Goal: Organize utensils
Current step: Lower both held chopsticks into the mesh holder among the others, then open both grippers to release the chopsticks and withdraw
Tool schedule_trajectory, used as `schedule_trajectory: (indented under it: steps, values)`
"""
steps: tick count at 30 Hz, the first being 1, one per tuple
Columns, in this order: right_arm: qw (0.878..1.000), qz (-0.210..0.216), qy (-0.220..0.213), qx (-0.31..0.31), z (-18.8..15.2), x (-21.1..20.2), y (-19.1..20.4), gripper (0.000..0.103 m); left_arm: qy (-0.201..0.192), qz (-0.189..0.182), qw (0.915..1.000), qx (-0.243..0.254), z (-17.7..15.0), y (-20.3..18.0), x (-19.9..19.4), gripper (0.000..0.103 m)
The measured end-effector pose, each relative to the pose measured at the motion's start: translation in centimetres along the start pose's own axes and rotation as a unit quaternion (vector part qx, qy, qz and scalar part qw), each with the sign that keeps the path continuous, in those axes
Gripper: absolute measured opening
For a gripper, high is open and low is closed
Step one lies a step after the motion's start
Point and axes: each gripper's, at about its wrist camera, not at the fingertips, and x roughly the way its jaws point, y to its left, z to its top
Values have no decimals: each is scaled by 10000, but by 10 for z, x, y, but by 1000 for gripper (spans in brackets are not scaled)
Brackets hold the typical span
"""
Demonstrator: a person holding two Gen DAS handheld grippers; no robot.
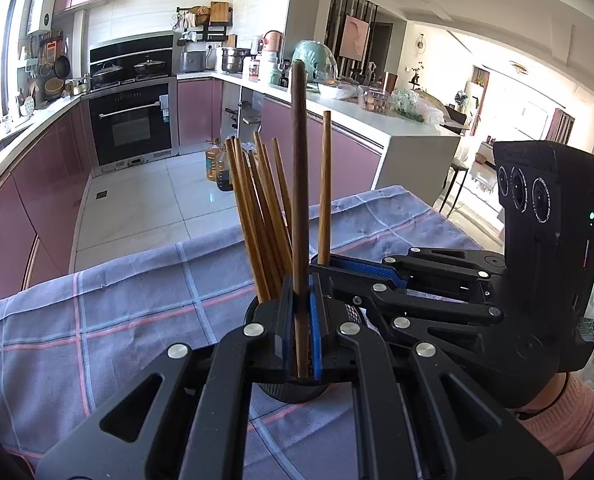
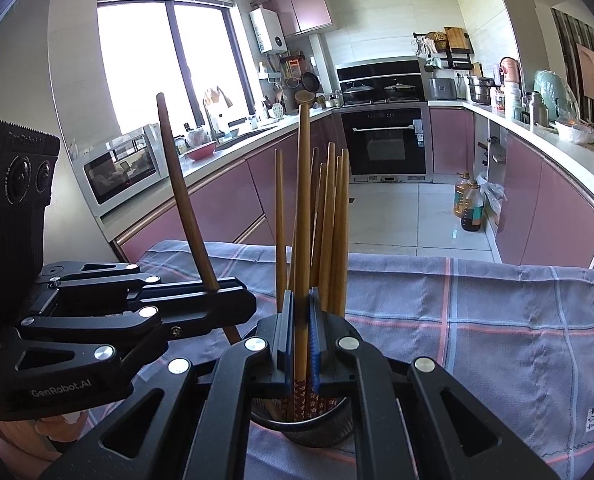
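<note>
My left gripper [image 1: 301, 292] is shut on a dark brown chopstick [image 1: 298, 168] that stands upright over a black mesh holder [image 1: 293, 392]. Several light wooden chopsticks [image 1: 257, 220] lean in the holder behind it. Just to the right, my right gripper [image 1: 319, 260] is shut on a light wooden chopstick [image 1: 326, 184]. In the right wrist view my right gripper [image 2: 300, 300] clamps that light chopstick [image 2: 303, 208], its red patterned end down inside the holder [image 2: 301, 428]. My left gripper [image 2: 225, 292] is at the left with the dark chopstick [image 2: 181, 192] tilted in it.
A blue-grey plaid cloth [image 1: 137, 300] [image 2: 477, 320] covers the table; its far edge drops to the tiled kitchen floor. Oil bottles [image 2: 467, 204] stand on the floor by pink cabinets. A pink sleeve [image 1: 569, 420] shows behind the right gripper.
</note>
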Motion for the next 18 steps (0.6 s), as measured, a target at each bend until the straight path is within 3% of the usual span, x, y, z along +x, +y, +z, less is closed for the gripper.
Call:
schedule_trajectory:
  steps: [18]
  values:
    - [9997, -1, 184, 178, -6, 10, -7, 7, 275, -13, 9995, -131, -11, 17, 32, 9]
